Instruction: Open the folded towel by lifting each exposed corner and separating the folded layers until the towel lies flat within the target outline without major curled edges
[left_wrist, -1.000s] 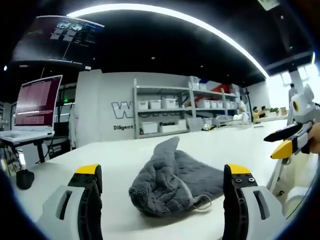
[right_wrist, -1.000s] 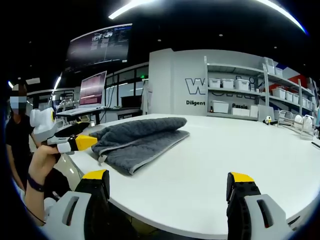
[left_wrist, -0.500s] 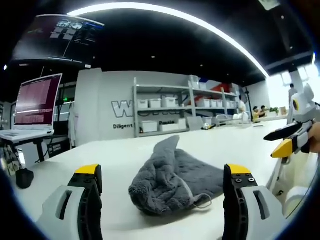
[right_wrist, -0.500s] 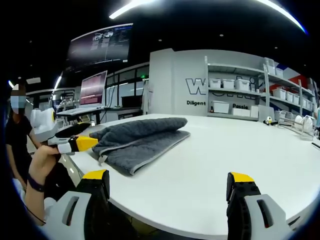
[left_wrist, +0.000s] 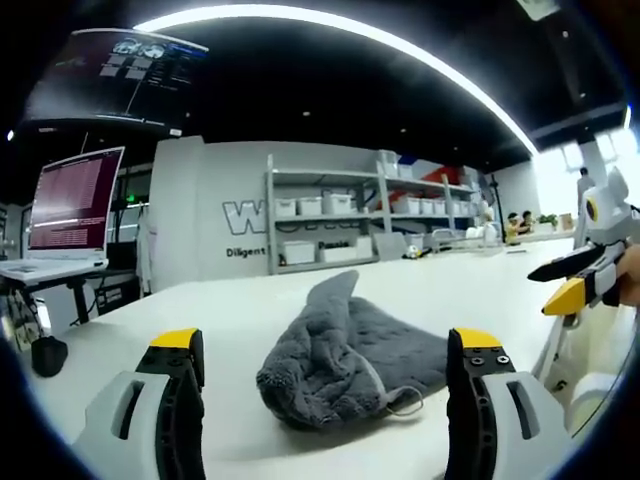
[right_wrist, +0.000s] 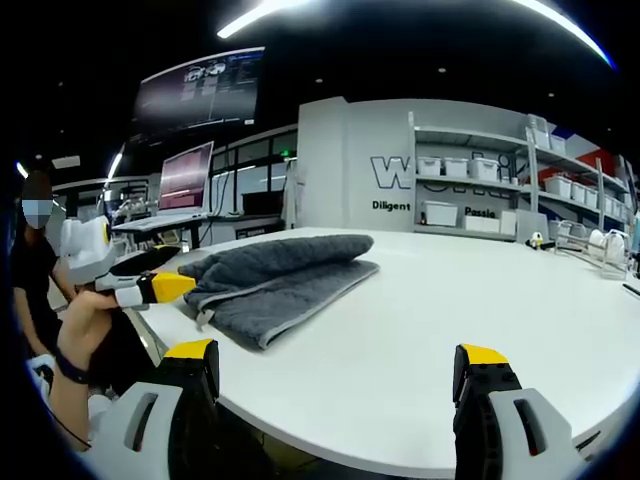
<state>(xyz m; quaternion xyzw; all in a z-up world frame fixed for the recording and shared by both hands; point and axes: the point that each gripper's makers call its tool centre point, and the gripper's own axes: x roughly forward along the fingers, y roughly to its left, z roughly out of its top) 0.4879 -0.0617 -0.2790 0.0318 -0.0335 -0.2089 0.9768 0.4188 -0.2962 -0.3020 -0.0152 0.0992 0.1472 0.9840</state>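
A wide white desk with a smooth, matte top and a rounded edge carries the one task thing, a single grey terry towel. In the left gripper view the towel lies near the desk's near edge, between the two jaws, bunched into a soft rumpled heap with one corner standing up in a peak and a thin hanging loop at its near right. In the right gripper view the same towel reads as a folded slab of two thick layers, the upper one rolled over the lower, lying far left on the desk. Behind it stand one grey metal shelving rack holding white bins, and one laptop with a lit reddish screen at far left. There are two tools, each grey plastic with yellow-capped jaws. The left tool has its jaws spread wide apart, holding nothing, on either side of the towel. The right tool is likewise spread wide and empty over bare desk; it also shows at the right of the left gripper view, where its own jaws are too small to judge. Compared with half a second earlier, towel and tools sit alike in both views.
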